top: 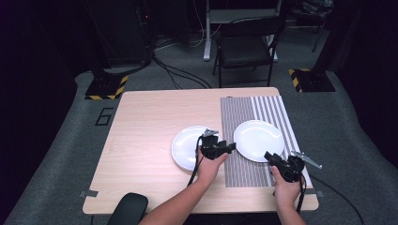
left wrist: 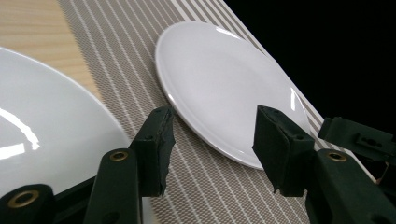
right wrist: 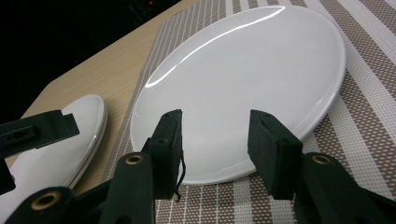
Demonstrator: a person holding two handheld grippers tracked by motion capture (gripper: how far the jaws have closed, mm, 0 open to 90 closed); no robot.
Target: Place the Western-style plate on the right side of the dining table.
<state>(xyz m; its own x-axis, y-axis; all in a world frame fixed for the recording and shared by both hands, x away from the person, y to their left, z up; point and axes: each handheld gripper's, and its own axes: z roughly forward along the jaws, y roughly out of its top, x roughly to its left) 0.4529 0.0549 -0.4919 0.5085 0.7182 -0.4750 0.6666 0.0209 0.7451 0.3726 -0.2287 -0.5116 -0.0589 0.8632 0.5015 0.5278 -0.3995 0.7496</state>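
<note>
fingers (right wrist: pixel 168 140) gape near plate (right wrist: pixel 243 88), second plate (right wrist: pixel 60 144) beside.

Left plate (top: pixel 188 146) on table (top: pixel 141 126); right plate (top: pixel 258 139) on mat (top: pixel 244 112)

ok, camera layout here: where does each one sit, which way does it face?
High view: above the person's side, looking forward and down on the table; forearms, left gripper, right gripper.
Left gripper view: rides the left gripper, faces the plate on the mat; own open jaws.
Right gripper view: rides the right gripper, faces that plate; own open jaws.
Shared: both gripper views show both plates, including the plate on bare wood.
</note>
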